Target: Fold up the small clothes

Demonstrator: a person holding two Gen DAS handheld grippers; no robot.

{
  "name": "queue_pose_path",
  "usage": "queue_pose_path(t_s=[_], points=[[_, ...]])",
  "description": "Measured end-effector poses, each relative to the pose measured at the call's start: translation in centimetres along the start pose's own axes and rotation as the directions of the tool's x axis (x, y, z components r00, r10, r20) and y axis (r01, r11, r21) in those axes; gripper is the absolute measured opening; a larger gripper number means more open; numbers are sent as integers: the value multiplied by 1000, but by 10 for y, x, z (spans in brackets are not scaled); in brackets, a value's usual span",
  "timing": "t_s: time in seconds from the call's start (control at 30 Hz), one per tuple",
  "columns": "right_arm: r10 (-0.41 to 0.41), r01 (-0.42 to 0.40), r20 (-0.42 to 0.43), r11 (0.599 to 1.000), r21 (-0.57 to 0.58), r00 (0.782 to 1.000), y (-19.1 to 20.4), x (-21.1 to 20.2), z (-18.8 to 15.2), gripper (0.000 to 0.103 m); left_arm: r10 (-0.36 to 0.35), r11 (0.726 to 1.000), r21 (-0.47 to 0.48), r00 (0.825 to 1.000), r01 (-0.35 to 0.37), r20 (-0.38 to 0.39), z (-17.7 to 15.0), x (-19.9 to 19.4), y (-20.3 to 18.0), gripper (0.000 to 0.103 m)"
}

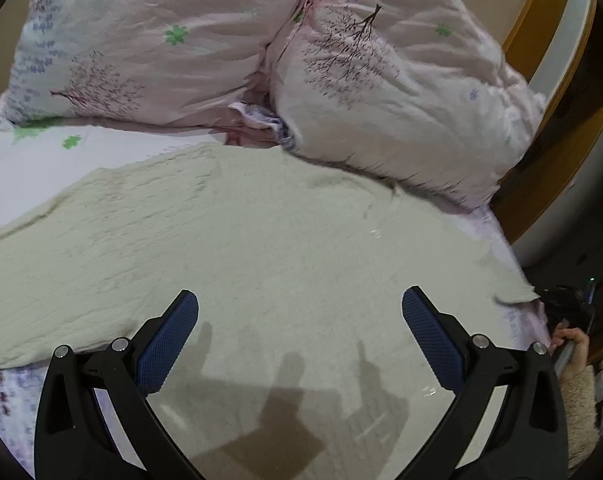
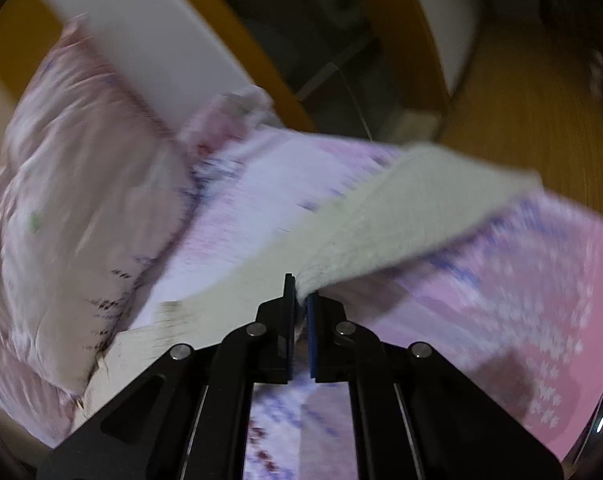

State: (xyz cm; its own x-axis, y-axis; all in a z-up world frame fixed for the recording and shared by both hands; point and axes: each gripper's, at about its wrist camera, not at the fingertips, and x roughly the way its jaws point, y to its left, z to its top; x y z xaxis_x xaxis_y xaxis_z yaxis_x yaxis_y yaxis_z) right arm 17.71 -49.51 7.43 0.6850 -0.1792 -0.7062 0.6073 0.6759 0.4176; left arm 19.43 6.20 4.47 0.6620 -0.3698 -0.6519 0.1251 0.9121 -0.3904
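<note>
A pale cream knitted garment (image 1: 261, 240) lies spread flat across the bed. My left gripper (image 1: 299, 304) hovers just above its near part, jaws wide open and empty, its shadow on the cloth. In the right wrist view, which is blurred, my right gripper (image 2: 300, 294) is shut on an edge of the same cream garment (image 2: 401, 216) and holds it lifted off the pink sheet (image 2: 521, 280), with the cloth stretching away up and right.
Two pink floral pillows (image 1: 161, 52) (image 1: 401, 92) lie at the head of the bed beyond the garment. A wooden bed frame (image 1: 541, 92) runs along the right. The bed edge and wooden floor (image 2: 541, 128) lie to the right. A person's hand (image 1: 573, 344) shows at the right edge.
</note>
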Motion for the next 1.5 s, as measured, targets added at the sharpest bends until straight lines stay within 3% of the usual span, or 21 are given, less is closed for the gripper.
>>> queue_pose_path(t_s=[0.13,0.2,0.3,0.43,0.5,0.6,0.67,0.7,0.83,0.93,1.0,1.07,1.1,1.13,1.17,1.23,1.3,1.33,1.37,1.43,1.5], points=[[127,-122,21,976,-179,992,63,-21,-6,5,-56,997,-56,998,56,-3,3,5,7,102],[228,-224,-18,931,-288,973,105,-34,-26,5,-78,993,-87,997,77,-4,4,7,10,102],[355,-390,-163,817,-425,921,168,-39,-73,5,-113,984,-142,994,111,-11,4,12,14,102],[355,-514,-388,716,-471,850,215,-17,-144,5,-161,968,-200,986,151,-34,2,19,15,102],[301,-532,-483,708,-464,822,223,4,-176,5,-172,965,-208,984,159,-43,1,21,14,102],[277,-538,-547,741,-402,790,215,20,-195,15,-185,964,-205,981,171,-51,-1,21,11,102],[315,-542,-566,788,-292,762,201,24,-186,36,-188,963,-204,981,174,-50,0,22,12,102],[327,-537,-561,802,-260,760,195,25,-181,41,-193,962,-206,980,179,-50,0,22,12,102],[368,-483,-508,869,-110,779,172,29,-154,45,-209,953,-234,976,192,-52,0,25,17,101],[342,-403,-444,914,-48,828,158,36,-132,44,-215,949,-250,975,194,-59,0,26,21,97],[300,-354,-407,933,-62,863,162,39,-125,32,-212,946,-266,975,188,-64,-1,26,26,95],[221,-284,-342,948,-147,914,171,36,-121,10,-209,942,-282,976,183,-64,-2,25,32,94],[190,-259,-291,940,-221,938,182,28,-121,7,-211,939,-291,975,185,-63,-2,24,35,92],[185,-255,-263,930,-264,947,190,24,-122,7,-214,936,-299,975,186,-61,-3,24,37,90],[196,-265,-223,903,-339,955,203,13,-125,6,-215,933,-307,975,187,-59,-3,23,39,89],[245,-314,-203,826,-469,948,236,-5,-145,6,-222,925,-327,974,194,-52,-4,22,45,88],[282,-411,-299,651,-638,912,277,-18,-187,7,-230,917,-347,972,198,-52,-4,23,47,87],[250,-461,-389,533,-709,887,296,-19,-219,13,-235,911,-360,970,200,-54,-5,25,49,87],[222,-483,-431,475,-735,875,303,-18,-237,21,-239,906,-372,969,201,-60,-6,27,50,87],[185,-529,-499,396,-750,846,306,-16,-268,25,-244,901,-385,968,200,-68,-8,30,51,84],[179,-564,-541,387,-730,822,300,-14,-277,31,-239,900,-389,969,196,-65,-8,30,51,83]])
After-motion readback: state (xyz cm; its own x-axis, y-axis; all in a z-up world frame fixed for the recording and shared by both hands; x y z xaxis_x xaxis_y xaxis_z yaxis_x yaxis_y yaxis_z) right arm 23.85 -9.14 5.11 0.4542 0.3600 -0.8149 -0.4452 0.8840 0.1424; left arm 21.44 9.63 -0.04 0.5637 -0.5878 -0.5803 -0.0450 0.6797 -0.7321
